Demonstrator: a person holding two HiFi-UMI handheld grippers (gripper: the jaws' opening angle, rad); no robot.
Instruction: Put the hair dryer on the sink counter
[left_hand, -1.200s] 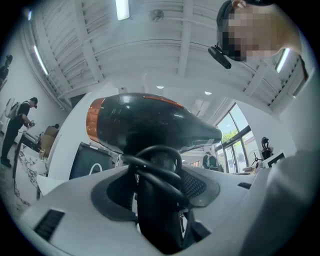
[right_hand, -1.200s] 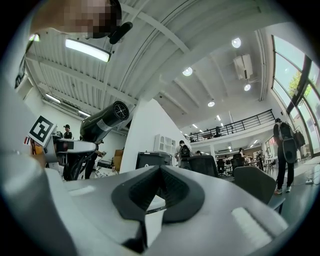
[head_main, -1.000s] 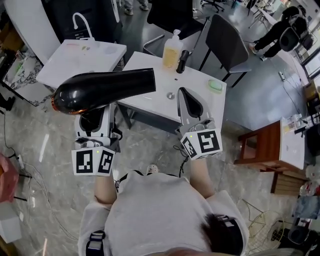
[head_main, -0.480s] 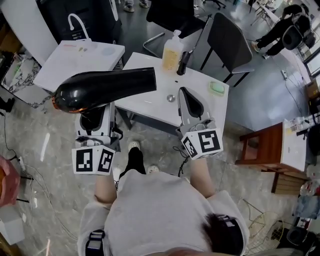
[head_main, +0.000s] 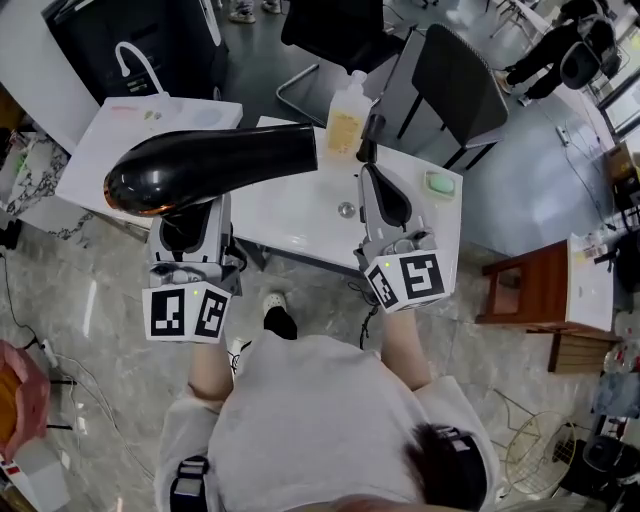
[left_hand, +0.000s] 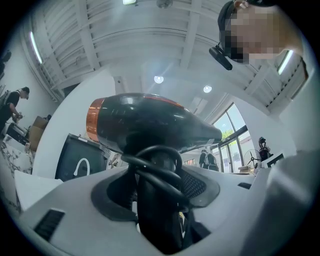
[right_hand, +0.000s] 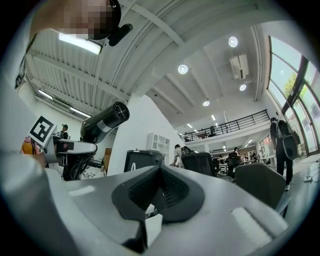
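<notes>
A glossy black hair dryer (head_main: 210, 165) with a copper ring at its rear lies level, nozzle to the right, above the floor and the near-left edge of the white counter (head_main: 300, 215). My left gripper (head_main: 186, 228) is shut on its handle from below. In the left gripper view the dryer (left_hand: 150, 125) fills the middle, with its black cord (left_hand: 156, 167) looped round the handle between the jaws of that gripper (left_hand: 160, 187). My right gripper (head_main: 381, 192) hovers over the counter's near right part, jaws together with nothing between them; its own view shows the gripper (right_hand: 160, 187) shut and the dryer (right_hand: 104, 122) off to the left.
On the counter stand a soap bottle (head_main: 346, 112), a dark bottle (head_main: 369, 136), a green soap bar (head_main: 438, 183) and a small metal disc (head_main: 346, 209). A second white top (head_main: 105, 150) with a curved faucet (head_main: 138, 58) lies left. Black chairs (head_main: 455, 85) stand behind; a wooden stand (head_main: 520, 305) right.
The person has stepped forward, so the counter now lies closer under both grippers. The dryer stays held the same way; the right gripper stays shut.
</notes>
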